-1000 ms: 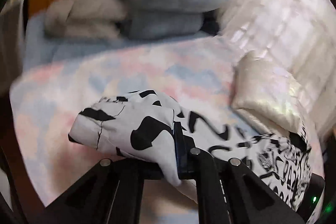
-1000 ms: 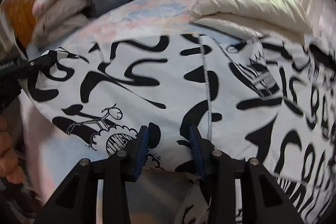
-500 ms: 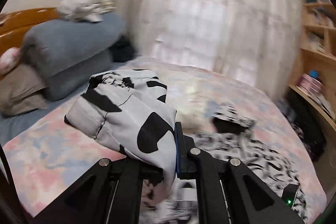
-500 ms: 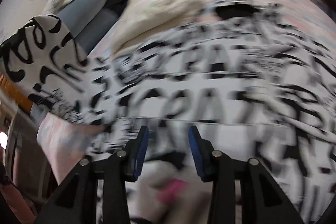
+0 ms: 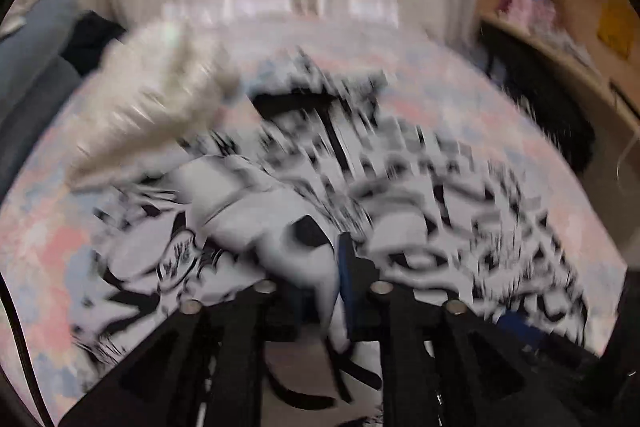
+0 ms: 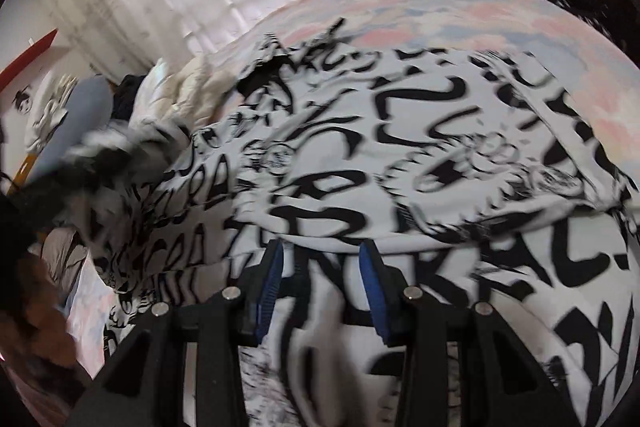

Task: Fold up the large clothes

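We lay the shirt point(image 6: 400, 155) flat on the bed point(image 6: 460, 11): left tongs point(image 5: 320, 283) have just been opening with cloth between them, and right tongs point(image 6: 322, 279) are half open over cloth.

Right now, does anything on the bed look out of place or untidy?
Nothing looks damaged. The black-and-white garment lies spread over the bed, with one part bunched between the fingers of the left gripper. A cream pillow lies beside it.
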Demonstrator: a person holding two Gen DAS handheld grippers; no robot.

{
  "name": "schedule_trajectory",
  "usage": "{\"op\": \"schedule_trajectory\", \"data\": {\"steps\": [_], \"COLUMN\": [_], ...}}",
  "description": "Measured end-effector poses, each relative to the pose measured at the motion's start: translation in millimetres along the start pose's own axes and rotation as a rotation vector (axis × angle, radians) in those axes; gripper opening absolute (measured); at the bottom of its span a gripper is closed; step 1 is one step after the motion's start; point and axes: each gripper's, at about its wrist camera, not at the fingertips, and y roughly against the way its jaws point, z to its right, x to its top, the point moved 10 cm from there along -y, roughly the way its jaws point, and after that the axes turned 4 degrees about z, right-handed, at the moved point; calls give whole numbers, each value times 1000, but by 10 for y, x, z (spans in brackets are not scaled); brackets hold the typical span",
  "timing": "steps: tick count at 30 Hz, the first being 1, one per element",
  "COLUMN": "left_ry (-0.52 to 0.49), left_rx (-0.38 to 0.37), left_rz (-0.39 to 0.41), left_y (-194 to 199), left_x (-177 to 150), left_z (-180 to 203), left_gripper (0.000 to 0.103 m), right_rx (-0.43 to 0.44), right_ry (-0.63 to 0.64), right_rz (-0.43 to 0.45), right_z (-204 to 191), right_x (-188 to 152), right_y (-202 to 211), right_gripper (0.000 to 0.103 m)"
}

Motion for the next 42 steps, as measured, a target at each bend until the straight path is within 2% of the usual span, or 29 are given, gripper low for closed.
{"op": "schedule_trajectory", "data": {"steps": [1, 3, 5, 9, 14, 18, 24, 28, 35, 36, 37, 38, 40, 42], "left_ry": [-6, 3, 27, 43, 106, 162, 227, 284, 430, 457, 471, 489, 524, 545], "left_rx": [-15, -35, -50, -48, 4, 63, 124, 157, 222, 234, 242, 252, 274, 294], "left_rz": [-30, -78, -81, -64, -33, -30, -28, -25, 1, 5, 8, 13, 29, 46], "left_y": [-94, -194, -175, 20, 308, 485, 636, 634, 642, 644, 643, 651, 679, 712], "left_x": [-84, -257, -350, -371, -355, -500, -735, -813, -870, -884, -889, -895, -891, -873], "left_z": [69, 152, 156, 19, -426, -810, -1292, -1576, -2105, -2211, -2272, -2355, -2522, -2643], "left_gripper": [31, 66, 73, 73, 76, 76, 76, 76, 76, 76, 76, 76, 76, 76], "right_rx": [-2, -3, -4, 14, 69, 98, 123, 106, 65, 66, 75, 101, 89, 123], "right_ry": [-11, -21, -24, -27, 0, 24, 10, 4, -19, -13, 0, 20, 89, 158], "right_rz": [-7, -15, -21, -28, -46, -68, -94, -84, -153, -166, -182, -200, -176, -81], "right_z": [77, 152, 209, 191, -49, -240, -353, -338, -256, -275, -321, -406, -559, -775], "right_x": [-7, -35, -61, -87, -114, -155, -89, 98, 284, 286, 282, 278, 349, 563], "right_y": [-22, -9, 3, 8, -44, -105, -269, -456, -1024, -1099, -1163, -1201, -1161, -955], "right_gripper": [40, 40, 40, 44, 45, 55, 56, 56, 56, 53, 45, 16, 15, 11]}}
